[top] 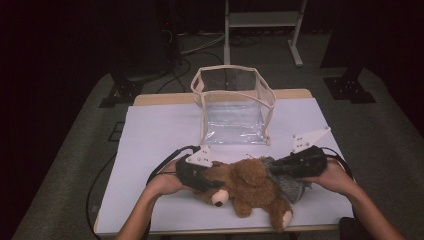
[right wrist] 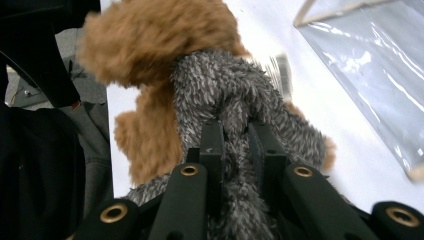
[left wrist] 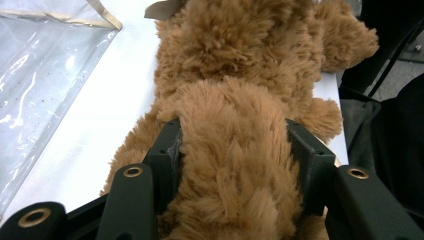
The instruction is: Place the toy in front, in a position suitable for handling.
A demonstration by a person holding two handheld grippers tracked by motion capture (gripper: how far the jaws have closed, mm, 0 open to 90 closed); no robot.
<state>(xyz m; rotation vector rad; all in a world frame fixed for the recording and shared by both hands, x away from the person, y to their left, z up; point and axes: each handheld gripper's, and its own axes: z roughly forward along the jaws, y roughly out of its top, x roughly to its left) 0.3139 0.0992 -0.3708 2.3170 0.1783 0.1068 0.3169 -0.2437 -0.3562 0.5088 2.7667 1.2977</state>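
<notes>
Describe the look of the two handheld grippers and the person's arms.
Both the left gripper and the right gripper are black, each topped by a pale grey three-cornered plate with small holes. Their black jaws carry brass-coloured rivets. A black cable trails from each. The forearms are bare, with no sleeves showing.

Grey floor (top: 385,145) (dark room)
</notes>
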